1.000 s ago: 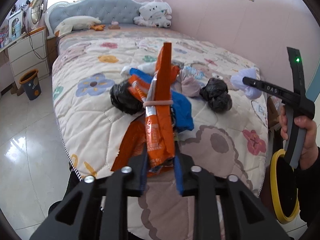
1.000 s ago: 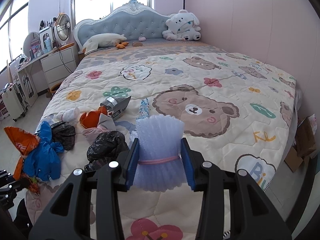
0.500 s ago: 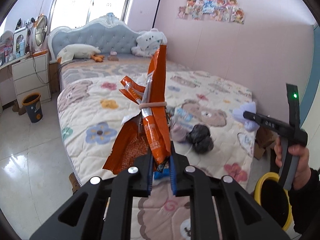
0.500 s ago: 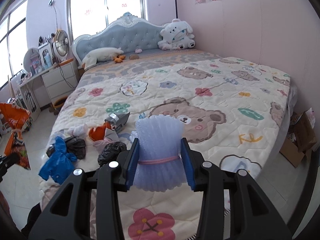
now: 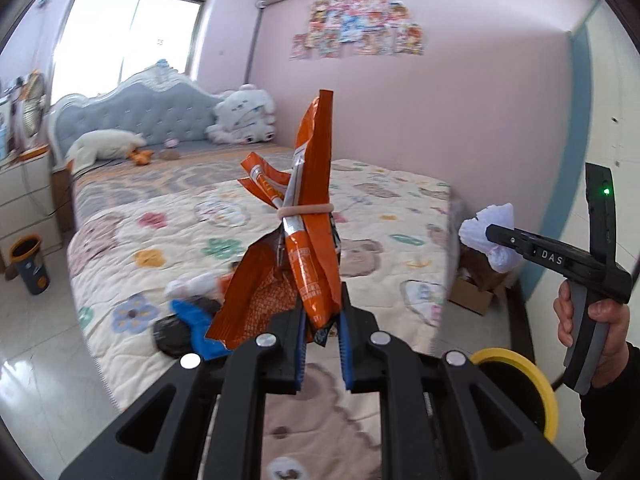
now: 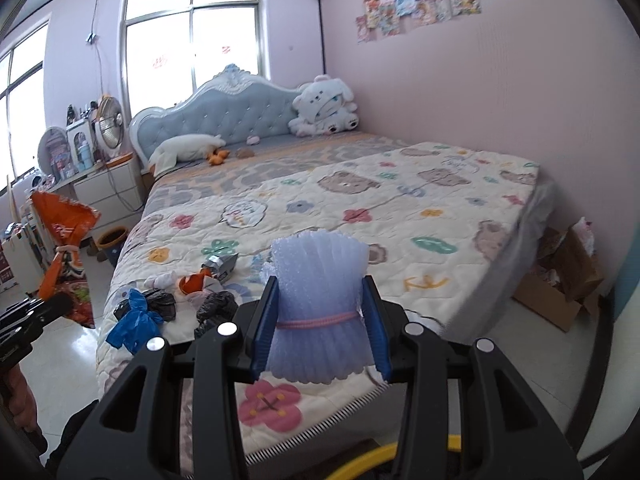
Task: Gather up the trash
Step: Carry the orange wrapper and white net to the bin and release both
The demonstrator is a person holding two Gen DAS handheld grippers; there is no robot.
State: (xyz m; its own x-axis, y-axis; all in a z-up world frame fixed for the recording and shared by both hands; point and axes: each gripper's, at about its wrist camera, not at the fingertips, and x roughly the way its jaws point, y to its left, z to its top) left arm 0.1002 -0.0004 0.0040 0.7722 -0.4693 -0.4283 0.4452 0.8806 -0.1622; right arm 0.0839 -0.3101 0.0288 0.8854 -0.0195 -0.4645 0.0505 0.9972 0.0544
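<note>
— What carries everything here?

— A wide bed with a cream quilted cover printed with bears and flowers [image 6: 400, 216], standing on a glossy pale tiled floor [image 5: 36, 364].

— And on the quilt?

— Near its foot-end corner: a crumpled blue plastic bag [image 6: 134, 322], two black plastic bags [image 6: 216, 306], an orange wrapper scrap [image 6: 194, 282], a silver foil packet [image 6: 222, 266].

— By the headboard?

— A white pillow [image 6: 186, 148] and a white plush toy [image 6: 324, 106].

Orange snack bag [image 5: 312, 240], pink band; pale lilac foam roll [image 6: 318, 312], pink tie; cream quilt [image 6: 400, 216], bears and flowers; yellow-rimmed bin [image 5: 520, 364]; blue-padded black grippers.
</note>
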